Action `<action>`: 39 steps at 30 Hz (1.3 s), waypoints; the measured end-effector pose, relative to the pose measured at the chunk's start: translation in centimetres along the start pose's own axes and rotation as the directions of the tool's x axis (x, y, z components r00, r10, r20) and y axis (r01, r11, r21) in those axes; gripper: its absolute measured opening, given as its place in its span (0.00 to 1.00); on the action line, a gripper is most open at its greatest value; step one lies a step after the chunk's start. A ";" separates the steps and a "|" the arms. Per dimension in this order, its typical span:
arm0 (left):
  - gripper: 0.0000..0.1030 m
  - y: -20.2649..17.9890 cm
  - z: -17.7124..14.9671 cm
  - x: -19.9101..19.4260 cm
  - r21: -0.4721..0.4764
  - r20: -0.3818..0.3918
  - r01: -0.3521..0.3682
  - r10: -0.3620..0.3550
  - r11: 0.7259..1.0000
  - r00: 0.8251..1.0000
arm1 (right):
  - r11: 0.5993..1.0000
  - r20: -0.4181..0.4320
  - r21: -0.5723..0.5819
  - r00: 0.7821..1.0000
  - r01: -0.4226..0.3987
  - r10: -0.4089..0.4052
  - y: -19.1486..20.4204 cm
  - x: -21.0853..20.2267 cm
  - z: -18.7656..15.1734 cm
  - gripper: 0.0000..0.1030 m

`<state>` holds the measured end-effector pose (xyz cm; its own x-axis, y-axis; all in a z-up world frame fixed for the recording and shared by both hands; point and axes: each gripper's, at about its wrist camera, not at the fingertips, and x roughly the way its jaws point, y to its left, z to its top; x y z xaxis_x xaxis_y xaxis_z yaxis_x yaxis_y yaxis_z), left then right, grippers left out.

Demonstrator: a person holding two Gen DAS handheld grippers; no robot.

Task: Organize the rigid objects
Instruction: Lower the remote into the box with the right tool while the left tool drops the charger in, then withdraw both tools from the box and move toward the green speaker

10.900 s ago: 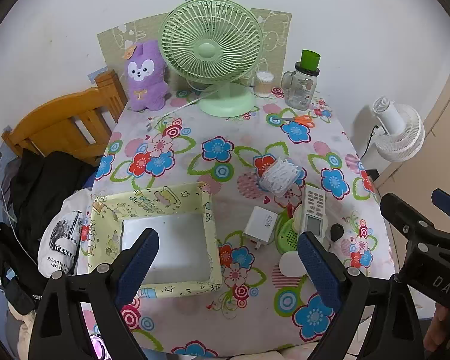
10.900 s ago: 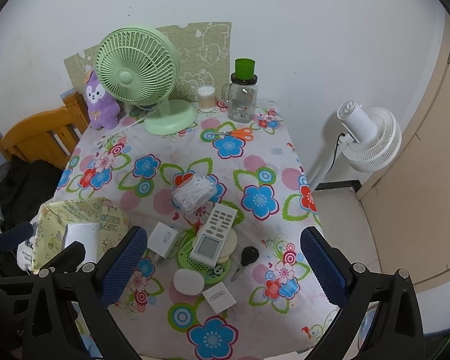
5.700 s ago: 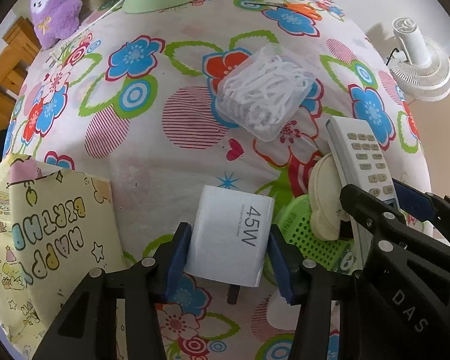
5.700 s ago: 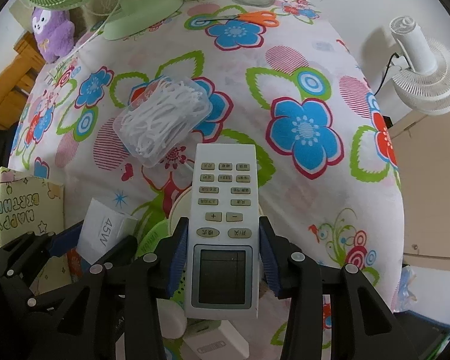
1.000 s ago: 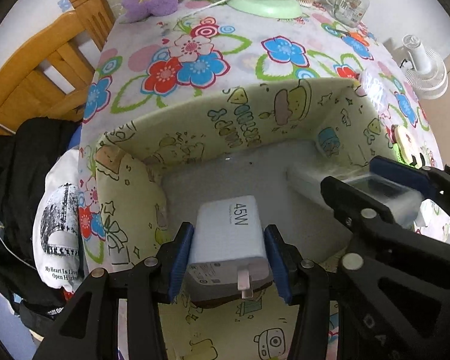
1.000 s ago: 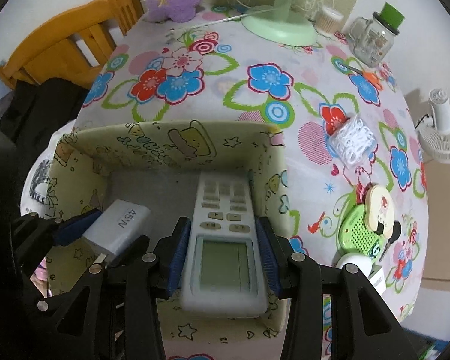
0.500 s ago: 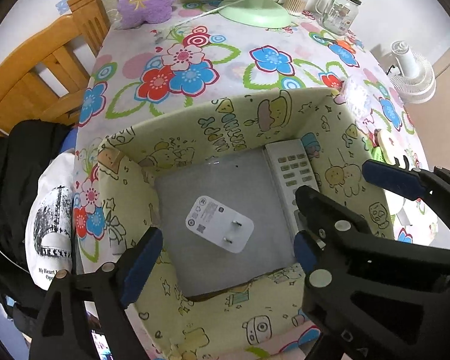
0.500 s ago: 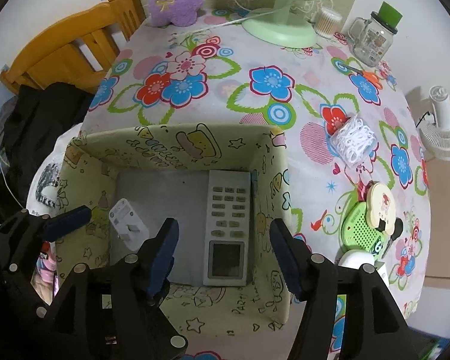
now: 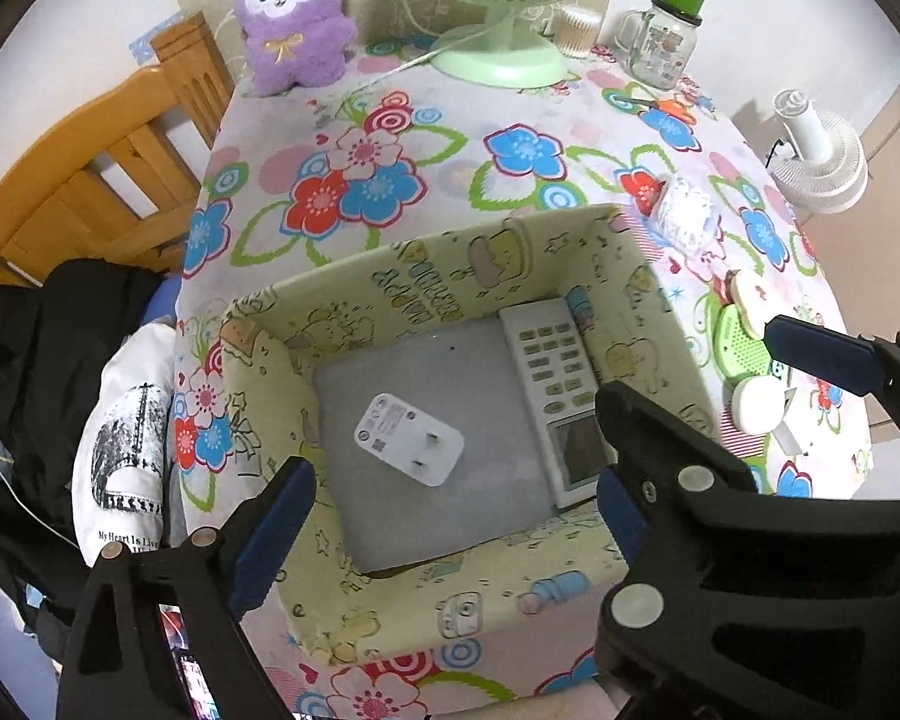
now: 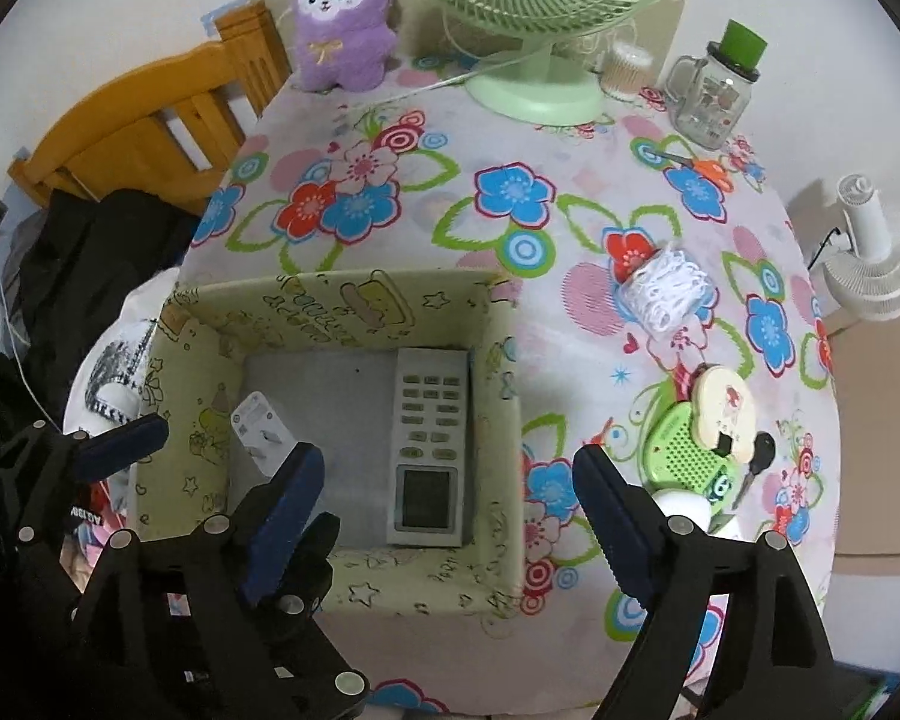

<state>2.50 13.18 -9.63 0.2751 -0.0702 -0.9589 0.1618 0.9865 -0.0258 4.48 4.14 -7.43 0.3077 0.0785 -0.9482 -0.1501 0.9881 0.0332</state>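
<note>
Left wrist view shows the left gripper [image 9: 450, 510] spread wide above the near wall of the yellow cartoon-print box [image 9: 426, 606], its blue-padded fingers [image 9: 273, 531] holding nothing and touching nothing. The white charger [image 9: 409, 439] lies flat on the grey floor of the box with its two prongs facing up; small printed text and a square code sit on that face, too small to read. The remote control [image 9: 555, 396] lies along the right inner wall of the box, buttons up, screen end toward the camera.

In the right wrist view the right gripper [image 10: 444, 516] is likewise wide open and empty, hovering over the near edge of the box [image 10: 426, 594], with the remote control [image 10: 429, 450] below the gap between its fingers and the charger [image 10: 261, 426] partly hidden by the left finger.

The far inner wall of the box carries colourful upside-down lettering that cannot be read for certain. A white bag [image 9: 129, 450] beside the table [image 9: 390, 120] reads "My Heart Is Live". On the floral cloth outside the box lie a clear case of white picks [image 10: 666, 291] and a green round gadget [image 10: 687, 450] with a cream mirror-like piece [image 10: 723, 408] resting on it.
</note>
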 end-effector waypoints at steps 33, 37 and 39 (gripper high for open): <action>0.93 -11.6 3.6 -3.0 0.065 0.091 -0.014 0.008 0.998 0.996 | 0.999 0.091 0.048 0.995 0.025 -0.029 -11.3 -4.7 -0.1 0.85; 0.93 -12.7 4.1 -3.0 0.067 0.094 -0.015 0.009 0.998 0.996 | 0.998 0.089 0.055 0.996 0.022 -0.027 -12.4 -4.8 -0.1 0.85; 0.93 -13.2 4.3 -2.9 0.067 0.092 -0.015 0.009 0.998 0.996 | 0.998 0.083 0.061 0.996 0.017 -0.022 -13.1 -4.7 0.0 0.85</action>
<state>3.62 -0.23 -5.31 0.3628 -0.0751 -0.9288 0.2205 0.9754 0.0072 4.97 -9.19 -3.40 0.3883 0.0671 -0.9191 -0.0868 0.9956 0.0360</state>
